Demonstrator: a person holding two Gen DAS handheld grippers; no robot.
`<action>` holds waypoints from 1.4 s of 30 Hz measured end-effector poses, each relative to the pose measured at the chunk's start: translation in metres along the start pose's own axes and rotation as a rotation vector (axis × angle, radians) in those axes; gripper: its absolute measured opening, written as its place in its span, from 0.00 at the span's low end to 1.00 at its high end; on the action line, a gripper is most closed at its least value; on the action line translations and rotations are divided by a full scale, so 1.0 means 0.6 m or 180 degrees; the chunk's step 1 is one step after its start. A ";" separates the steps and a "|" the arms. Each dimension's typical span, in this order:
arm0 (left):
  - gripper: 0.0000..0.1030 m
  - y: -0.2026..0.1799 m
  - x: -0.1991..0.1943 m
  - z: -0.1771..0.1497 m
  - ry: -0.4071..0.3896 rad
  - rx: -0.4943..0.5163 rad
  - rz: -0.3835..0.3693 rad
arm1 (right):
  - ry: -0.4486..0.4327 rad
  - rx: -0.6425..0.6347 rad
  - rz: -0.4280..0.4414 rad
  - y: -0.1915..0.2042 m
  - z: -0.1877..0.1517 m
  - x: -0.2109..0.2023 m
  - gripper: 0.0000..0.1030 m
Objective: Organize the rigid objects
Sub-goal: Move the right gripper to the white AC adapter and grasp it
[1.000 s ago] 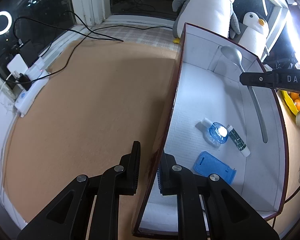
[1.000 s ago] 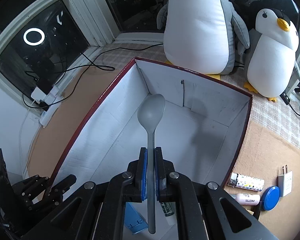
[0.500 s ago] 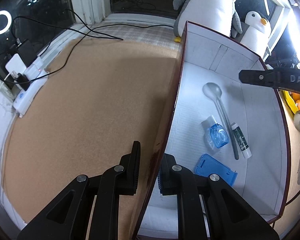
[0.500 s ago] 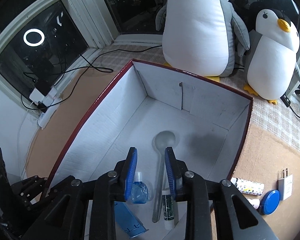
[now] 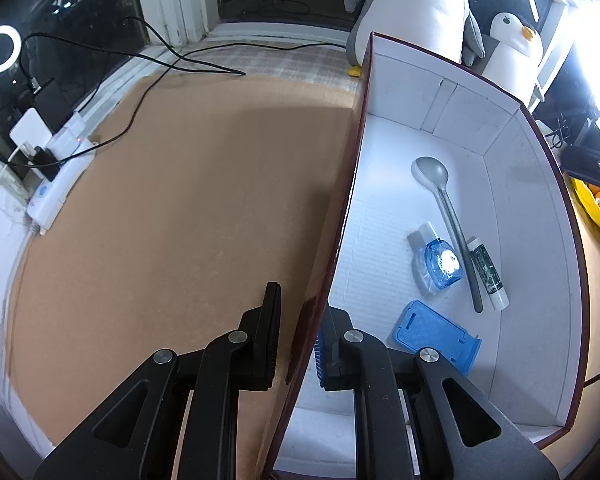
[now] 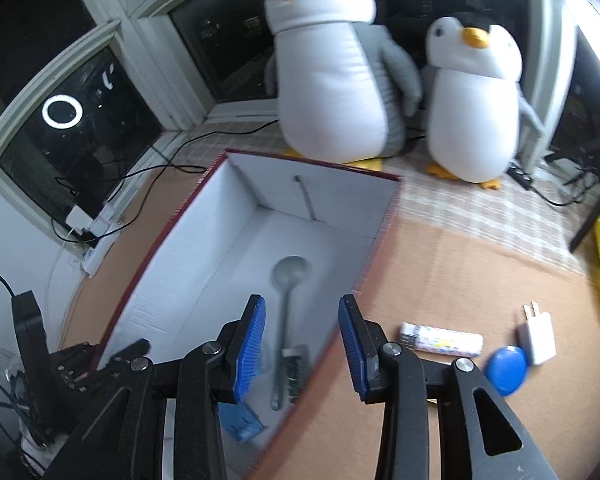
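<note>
Over the box (image 6: 236, 240), right gripper (image 6: 302, 344) fingers are opening, apparently empty; left gripper (image 5: 298, 340) pinches its wall.

We see a white box (image 5: 384, 216) with a dark red rim, a grey spoon (image 5: 444, 208), a blue stand (image 5: 436, 336), a tan table (image 5: 180, 208) and white-and-grey penguins (image 6: 336, 80).
</note>
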State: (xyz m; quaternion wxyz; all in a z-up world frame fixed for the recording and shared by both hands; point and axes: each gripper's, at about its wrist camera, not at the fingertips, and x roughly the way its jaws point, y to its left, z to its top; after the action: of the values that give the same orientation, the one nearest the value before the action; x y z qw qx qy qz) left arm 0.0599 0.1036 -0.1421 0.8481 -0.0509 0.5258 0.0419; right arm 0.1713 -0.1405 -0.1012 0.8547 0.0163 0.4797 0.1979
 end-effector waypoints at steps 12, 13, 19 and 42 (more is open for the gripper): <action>0.13 -0.010 -0.002 0.004 0.0050 0.0036 0.0046 | 0.0071 0.0508 -0.0631 -0.212 -0.044 -0.036 0.40; 0.13 -0.010 -0.002 0.005 0.0051 0.0035 0.0057 | 0.0105 0.0549 -0.0671 -0.230 -0.046 -0.031 0.40; 0.13 -0.014 -0.002 0.006 0.0059 0.0044 0.0108 | 0.0272 0.0627 -0.0813 -0.294 -0.057 -0.001 0.40; 0.13 -0.017 -0.004 0.005 0.0082 0.0040 0.0227 | 0.0617 0.0377 -0.0918 -0.326 -0.045 0.078 0.44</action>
State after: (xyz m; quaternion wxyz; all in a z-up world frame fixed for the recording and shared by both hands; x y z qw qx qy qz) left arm 0.0628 0.0938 -0.1380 0.8395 -0.0273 0.5383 0.0681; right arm 0.2337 -0.3086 -0.1965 0.8215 -0.0215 0.5681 0.0453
